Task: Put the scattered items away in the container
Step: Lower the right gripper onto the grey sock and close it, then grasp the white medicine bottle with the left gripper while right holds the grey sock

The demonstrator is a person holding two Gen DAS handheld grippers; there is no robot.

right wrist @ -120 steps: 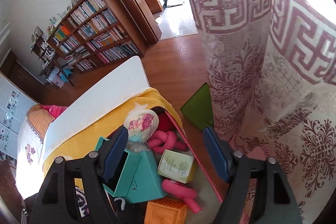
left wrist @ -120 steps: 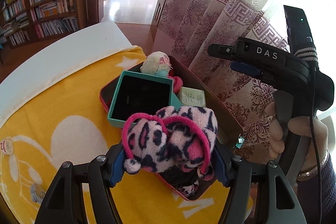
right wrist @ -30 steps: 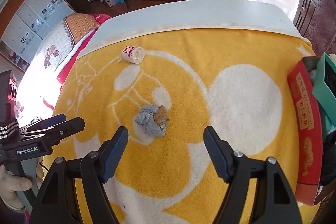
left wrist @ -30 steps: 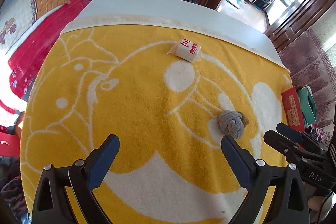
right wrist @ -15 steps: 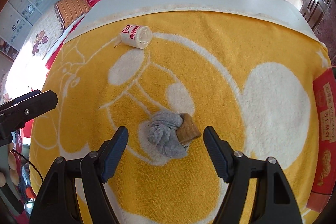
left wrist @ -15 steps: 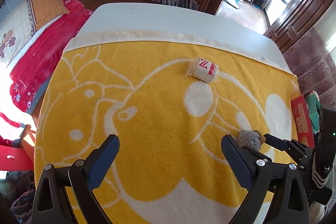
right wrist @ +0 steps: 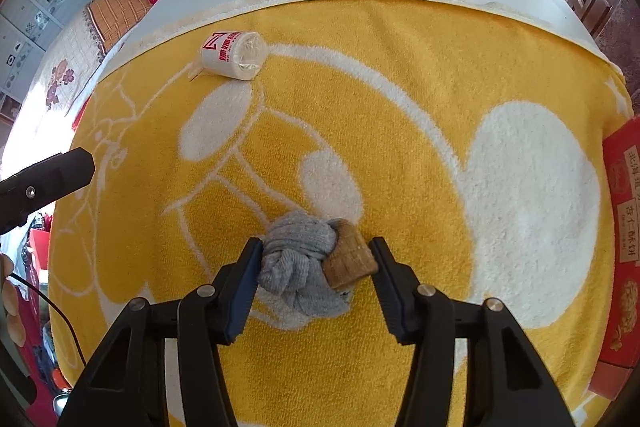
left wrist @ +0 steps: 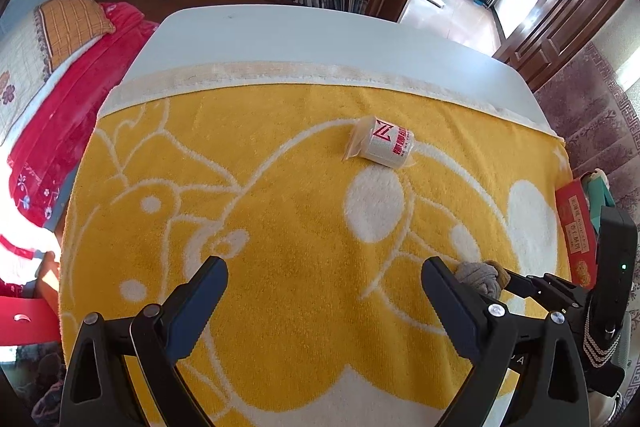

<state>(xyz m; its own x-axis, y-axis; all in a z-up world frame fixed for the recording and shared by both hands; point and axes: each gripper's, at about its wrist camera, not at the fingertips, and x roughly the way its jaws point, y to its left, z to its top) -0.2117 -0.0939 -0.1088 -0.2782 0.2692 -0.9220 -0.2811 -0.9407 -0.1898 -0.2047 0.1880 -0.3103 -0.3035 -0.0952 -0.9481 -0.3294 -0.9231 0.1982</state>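
Between the fingers of the right gripper (right wrist: 316, 259) lies the balled grey sock (right wrist: 298, 259) with its tan cuff, on the yellow towel (right wrist: 400, 99) covering the counter — fingers closing, touching both flanks. Far left: a white wrapped roll (right wrist: 234, 55). Right edge: the red container (right wrist: 624, 211). Left gripper (left wrist: 324, 287) — fingers spread, empty.

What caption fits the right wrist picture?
Right gripper closing around a knotted grey and tan sock bundle on a yellow towel.

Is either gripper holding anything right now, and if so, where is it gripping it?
The right gripper is closing around the knotted grey sock bundle, one finger on each side. The left gripper is open and holds nothing.
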